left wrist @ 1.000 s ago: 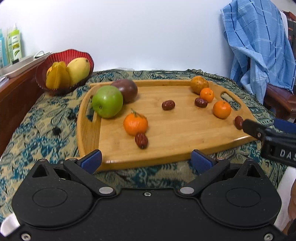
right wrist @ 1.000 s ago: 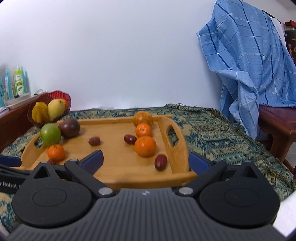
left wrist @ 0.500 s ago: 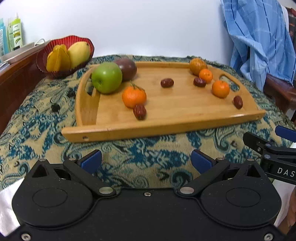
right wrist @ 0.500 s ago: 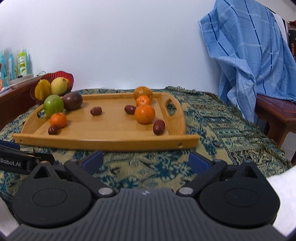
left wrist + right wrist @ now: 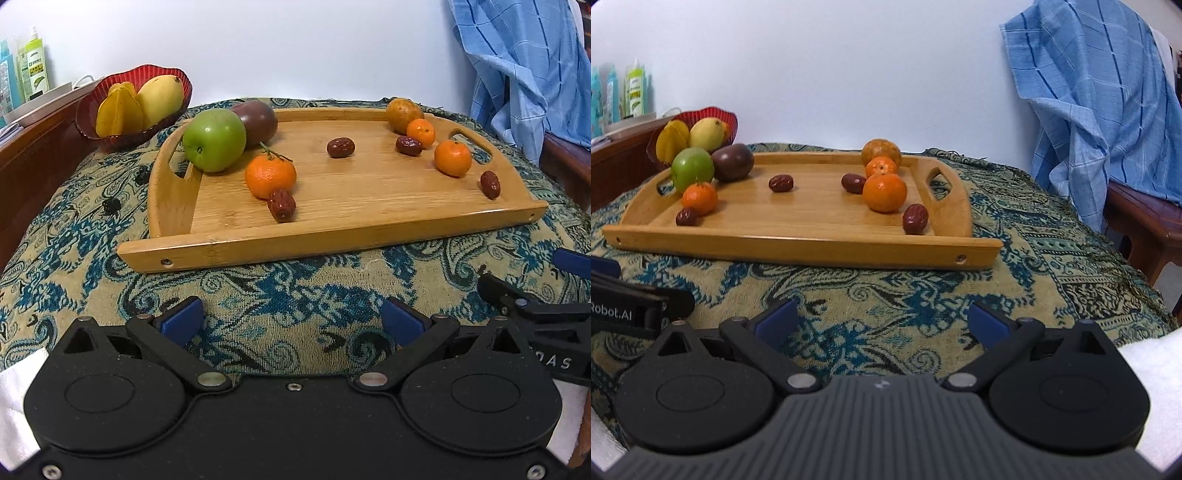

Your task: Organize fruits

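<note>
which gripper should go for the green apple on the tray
Left. The round green apple sits at the wooden tray's left end, nearer the open, empty left hand-held gripper. From the open right hand-held gripper it lies far across the tray.

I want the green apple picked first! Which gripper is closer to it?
Left. The left gripper hovers over the cloth before the tray's left half, where the green apple sits. The right gripper faces the tray's right half, farther away.

bottles [image 5: 22,62] cut off at left edge | labels perhaps too blurred to read
</note>
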The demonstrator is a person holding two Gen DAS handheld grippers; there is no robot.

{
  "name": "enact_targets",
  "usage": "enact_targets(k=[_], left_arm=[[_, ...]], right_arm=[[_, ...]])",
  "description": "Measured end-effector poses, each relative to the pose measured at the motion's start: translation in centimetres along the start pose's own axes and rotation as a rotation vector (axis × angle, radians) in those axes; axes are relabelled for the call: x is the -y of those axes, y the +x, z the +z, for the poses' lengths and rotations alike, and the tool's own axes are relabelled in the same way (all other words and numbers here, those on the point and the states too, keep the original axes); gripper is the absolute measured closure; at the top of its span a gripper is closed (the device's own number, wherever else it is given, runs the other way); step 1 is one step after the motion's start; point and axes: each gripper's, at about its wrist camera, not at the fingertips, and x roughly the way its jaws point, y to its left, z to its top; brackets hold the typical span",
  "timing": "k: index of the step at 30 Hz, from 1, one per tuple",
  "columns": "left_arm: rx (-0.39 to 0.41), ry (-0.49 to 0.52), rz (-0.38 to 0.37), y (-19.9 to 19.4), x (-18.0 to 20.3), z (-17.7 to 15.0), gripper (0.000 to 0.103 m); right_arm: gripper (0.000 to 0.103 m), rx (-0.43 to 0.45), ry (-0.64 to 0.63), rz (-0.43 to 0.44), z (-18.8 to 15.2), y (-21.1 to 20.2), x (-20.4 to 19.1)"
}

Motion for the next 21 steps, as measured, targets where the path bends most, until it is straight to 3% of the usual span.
enact_targets(k=[21], left_arm=[[-0.002,-0.019,0.020,0.56,0.10,0.10,0.000]], right_arm=[[0.000,-0.036,0.026,0.036,0.13,0.87,0.25]])
